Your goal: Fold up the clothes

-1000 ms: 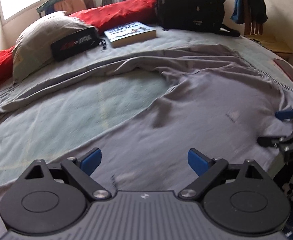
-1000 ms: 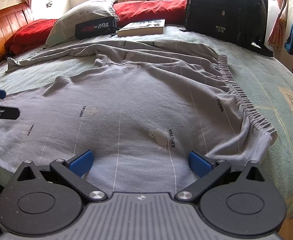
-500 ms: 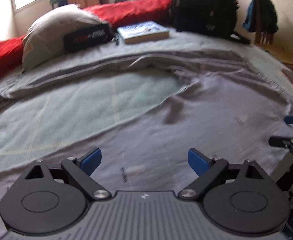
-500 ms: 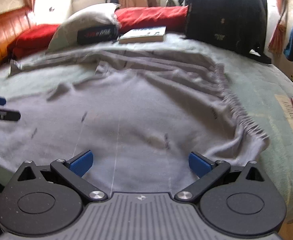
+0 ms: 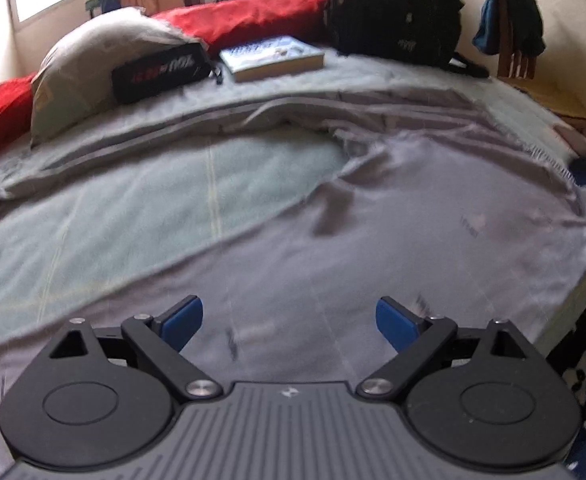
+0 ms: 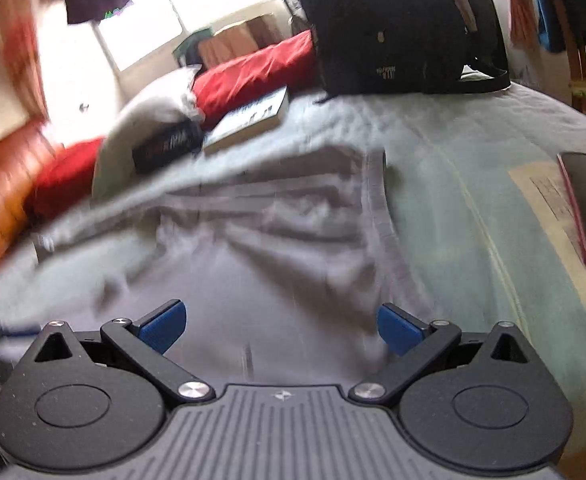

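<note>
Grey garment point(image 5: 393, 240) lay spread, rumpled, on the bed point(image 5: 173, 200) below the book point(image 5: 273, 58); thin, limp, light cloth, likely best pinched at its gathered hem point(image 6: 377, 216); my left hand-held gripper point(image 5: 289, 320) and right hand-held gripper point(image 6: 281, 324) both gaped wide, empty.

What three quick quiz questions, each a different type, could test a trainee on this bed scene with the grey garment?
1. True or false: the left claw is shut on the grey garment.
2. Which lies beside the book? A) black pouch B) mug C) shoe
3. Fill in: the right claw is ____.

Key: 1 false, it is open; 2 A; 3 open.
</note>
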